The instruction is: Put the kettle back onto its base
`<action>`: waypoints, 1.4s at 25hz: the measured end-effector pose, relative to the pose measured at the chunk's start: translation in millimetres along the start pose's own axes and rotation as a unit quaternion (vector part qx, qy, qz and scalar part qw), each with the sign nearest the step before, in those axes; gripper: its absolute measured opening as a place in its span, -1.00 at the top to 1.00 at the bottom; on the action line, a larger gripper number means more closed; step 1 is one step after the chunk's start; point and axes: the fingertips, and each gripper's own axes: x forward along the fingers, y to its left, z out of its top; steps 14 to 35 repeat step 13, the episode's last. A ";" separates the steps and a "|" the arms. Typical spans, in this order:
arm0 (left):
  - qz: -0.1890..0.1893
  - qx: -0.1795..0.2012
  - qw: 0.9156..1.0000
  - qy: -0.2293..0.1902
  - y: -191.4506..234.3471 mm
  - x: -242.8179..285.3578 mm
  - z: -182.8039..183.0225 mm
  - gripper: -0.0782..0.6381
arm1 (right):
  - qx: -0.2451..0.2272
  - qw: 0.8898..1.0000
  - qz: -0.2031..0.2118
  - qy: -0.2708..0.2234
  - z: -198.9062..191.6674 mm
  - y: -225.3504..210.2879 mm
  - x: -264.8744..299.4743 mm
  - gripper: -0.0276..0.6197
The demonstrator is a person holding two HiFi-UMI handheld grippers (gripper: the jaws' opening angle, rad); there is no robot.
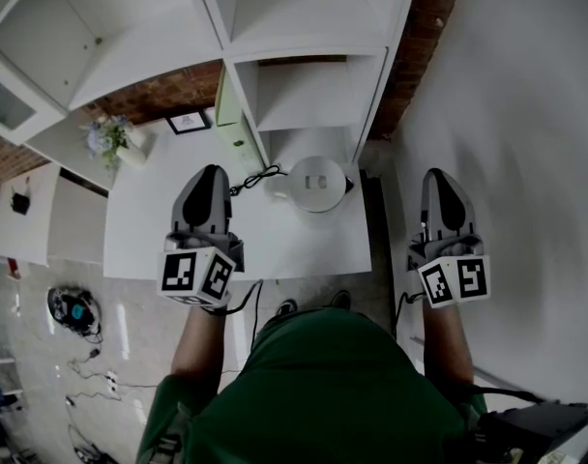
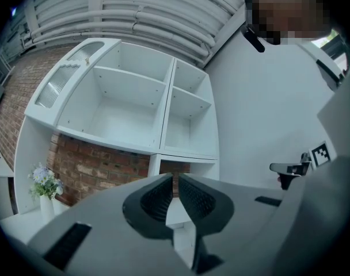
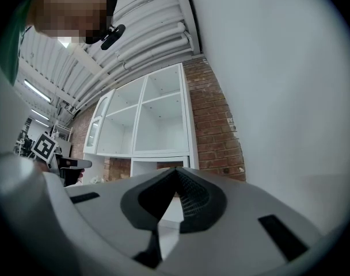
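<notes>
Two grippers, left and right, held jaws closed on nothing; left hung over white table; kettle stood by white shelves; brick wall behind.

Kettle, from above: underside hidden, what it rests on indeterminate. Shelving cut by top edge; framed picture too small to read.

Soft, cool, even light fills every view; the white counter and shelves read bright, with only faint shadows. The head view bows straight edges near its corners. Both gripper views are round and black-cornered, and the close-up bodies of the left hand-held gripper and right hand-held gripper look soft.
</notes>
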 end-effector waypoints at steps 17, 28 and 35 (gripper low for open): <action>0.015 0.024 0.999 0.029 -2.1 7.5 -32.5 0.66 | 0.007 1.000 0.015 0.008 -9.3 -9.6 10.6 0.85; 0.015 0.024 0.999 0.029 -2.1 7.5 -32.5 0.66 | 0.007 1.000 0.015 0.008 -9.3 -9.6 10.6 0.85; 0.015 0.024 0.999 0.029 -2.1 7.5 -32.5 0.66 | 0.007 1.000 0.015 0.008 -9.3 -9.6 10.6 0.85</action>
